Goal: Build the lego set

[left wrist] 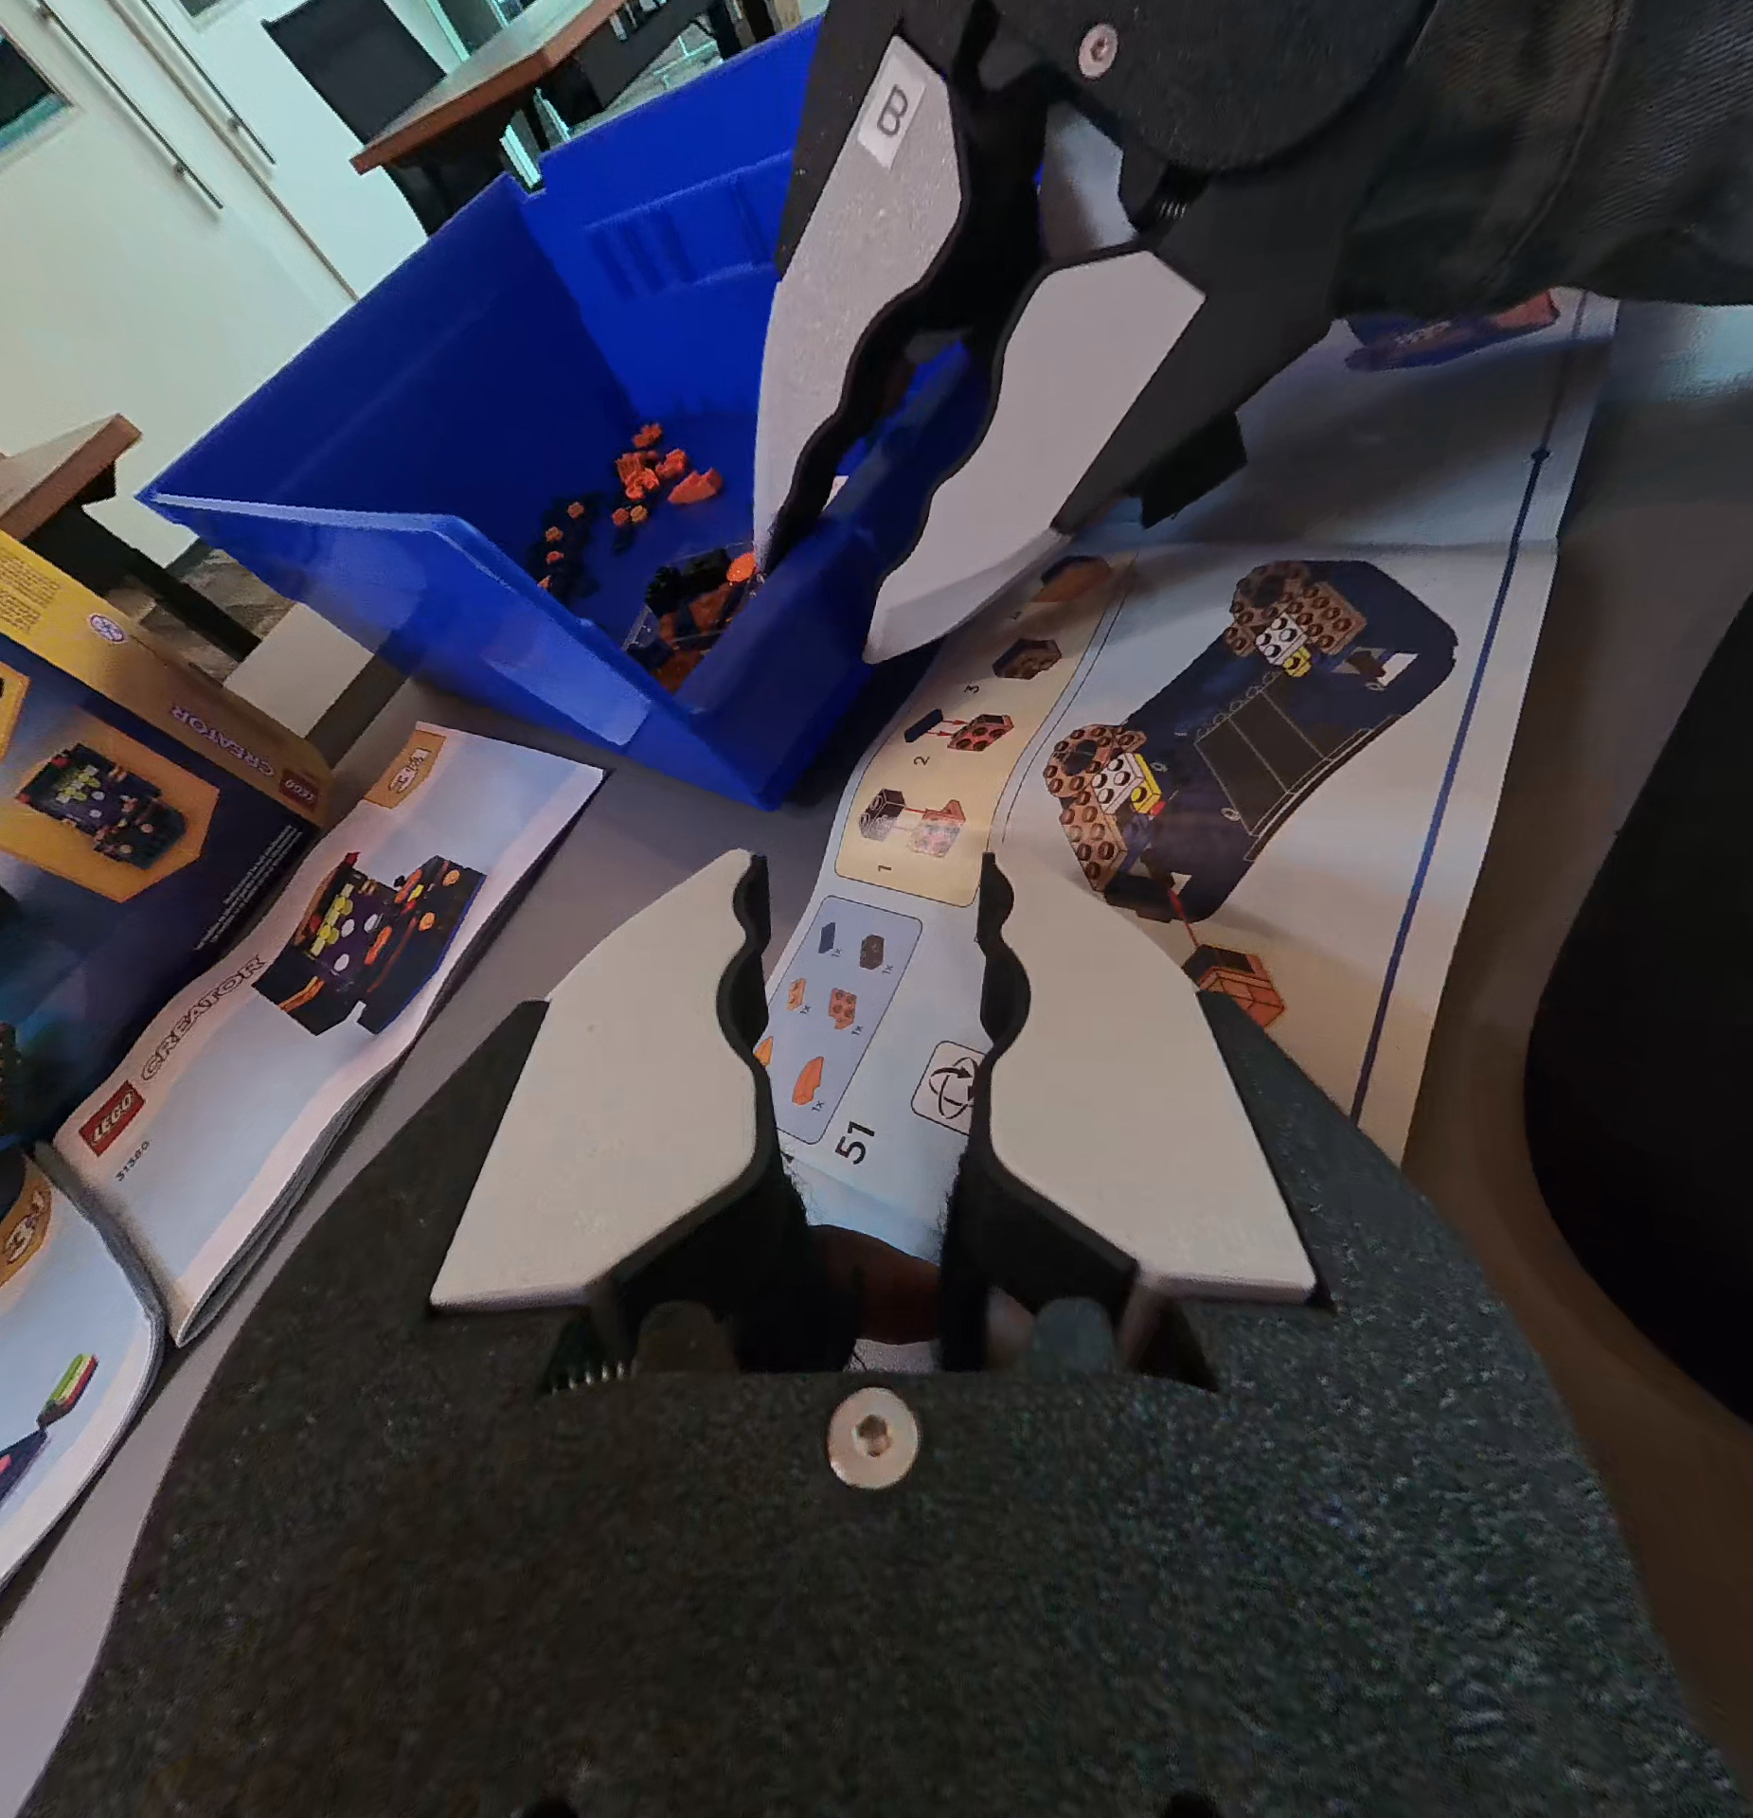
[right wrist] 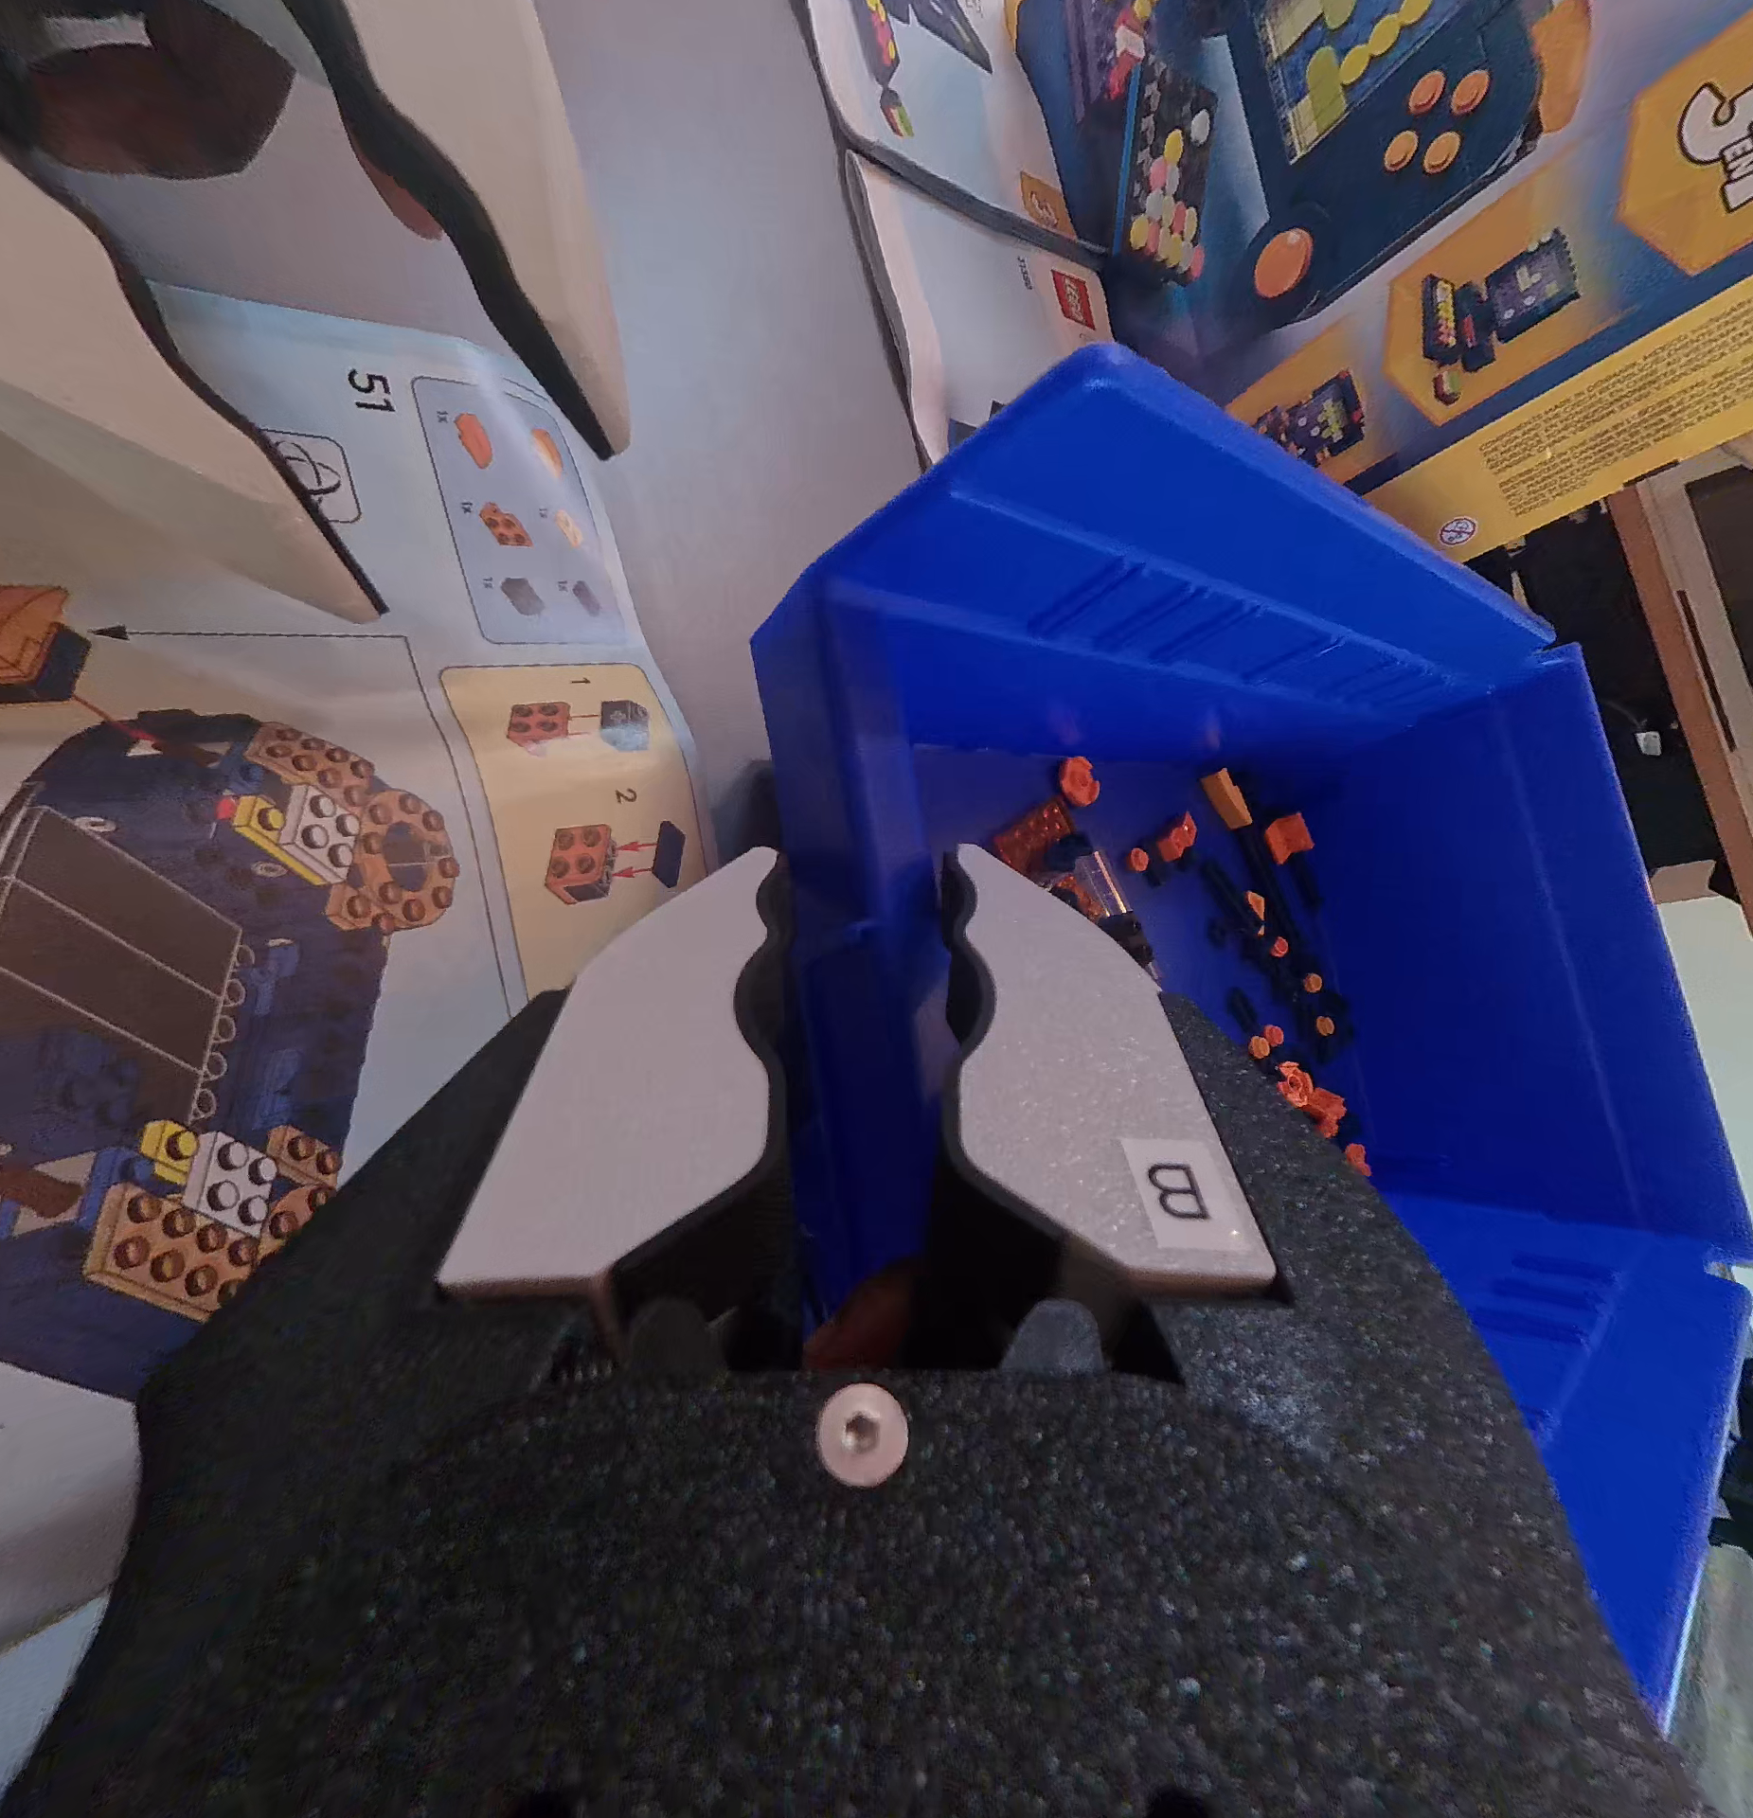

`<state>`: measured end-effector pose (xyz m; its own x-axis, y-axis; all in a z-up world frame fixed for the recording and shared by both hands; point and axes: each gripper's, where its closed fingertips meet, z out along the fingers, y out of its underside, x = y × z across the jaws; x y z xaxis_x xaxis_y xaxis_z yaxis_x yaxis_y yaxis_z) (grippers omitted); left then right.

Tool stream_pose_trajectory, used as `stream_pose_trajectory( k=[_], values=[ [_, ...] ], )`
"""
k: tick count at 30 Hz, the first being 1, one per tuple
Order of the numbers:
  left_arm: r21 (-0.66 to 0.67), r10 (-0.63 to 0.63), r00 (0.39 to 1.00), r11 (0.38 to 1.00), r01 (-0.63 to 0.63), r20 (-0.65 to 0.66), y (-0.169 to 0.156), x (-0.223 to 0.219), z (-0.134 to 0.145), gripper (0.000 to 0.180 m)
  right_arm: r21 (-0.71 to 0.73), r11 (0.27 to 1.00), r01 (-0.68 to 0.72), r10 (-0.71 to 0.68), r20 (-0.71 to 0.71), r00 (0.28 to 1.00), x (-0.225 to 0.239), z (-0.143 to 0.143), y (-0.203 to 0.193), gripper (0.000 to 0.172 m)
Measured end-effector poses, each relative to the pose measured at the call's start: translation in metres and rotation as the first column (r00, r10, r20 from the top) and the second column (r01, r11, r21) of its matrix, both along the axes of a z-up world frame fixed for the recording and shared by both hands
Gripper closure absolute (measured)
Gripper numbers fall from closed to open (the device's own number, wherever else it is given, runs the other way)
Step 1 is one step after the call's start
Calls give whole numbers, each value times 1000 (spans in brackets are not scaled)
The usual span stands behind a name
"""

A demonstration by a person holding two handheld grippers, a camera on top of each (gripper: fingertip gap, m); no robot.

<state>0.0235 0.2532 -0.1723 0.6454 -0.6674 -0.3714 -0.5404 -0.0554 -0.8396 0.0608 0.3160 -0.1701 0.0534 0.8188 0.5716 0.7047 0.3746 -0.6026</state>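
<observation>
Beside blue bin (left wrist: 479,551): booklets (left wrist: 311,994), perhaps box (left wrist: 114,767)

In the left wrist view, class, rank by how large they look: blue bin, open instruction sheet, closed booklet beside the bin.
1. Blue bin and open instruction sheet: look alike, and fingers hide part of each, so unranked.
2. Closed booklet: smallest.

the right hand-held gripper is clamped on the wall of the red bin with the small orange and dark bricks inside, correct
Not quite: the bin is blue, not red, as the right wrist view shows. The rest holds. The right hand-held gripper has one finger on each side of the bin's wall and is closed on it, and small orange and dark bricks lie inside.
</observation>
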Motion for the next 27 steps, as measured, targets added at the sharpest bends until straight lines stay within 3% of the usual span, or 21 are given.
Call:
stream_pose_trajectory(
  k=[5,7,9,11,18,20,23,27],
  values=[
    [-15,-4,1000,1000,4,11,-1,0,0,140,-35,999,-6,4,-57,998,2,7,-1,145],
    [-14,-5,1000,1000,5,10,-1,0,0,140,-63,996,-62,44,-253,966,-5,32,-7,146],
    [-8,-9,1000,1000,9,8,-2,1,0,140,-96,987,-130,71,-463,883,-5,65,-15,149],
    [-7,-20,1000,1000,20,-3,-3,2,-1,140,-122,978,-167,70,-566,821,0,84,-17,154],
    [-39,-121,987,992,118,-108,-15,14,-15,140,-255,933,-253,79,-541,837,-2,72,-27,150],
    [-40,-153,976,988,148,-154,-19,17,-20,141,-346,873,-344,134,-508,851,-2,65,-46,171],
    [-29,-177,965,984,175,-195,-23,19,-24,150,-535,761,-367,219,-321,921,1,30,-72,172],
    [27,-278,919,954,297,-279,-39,32,-26,160,-569,776,-272,261,-102,960,-8,-14,-80,172]
  ],
)
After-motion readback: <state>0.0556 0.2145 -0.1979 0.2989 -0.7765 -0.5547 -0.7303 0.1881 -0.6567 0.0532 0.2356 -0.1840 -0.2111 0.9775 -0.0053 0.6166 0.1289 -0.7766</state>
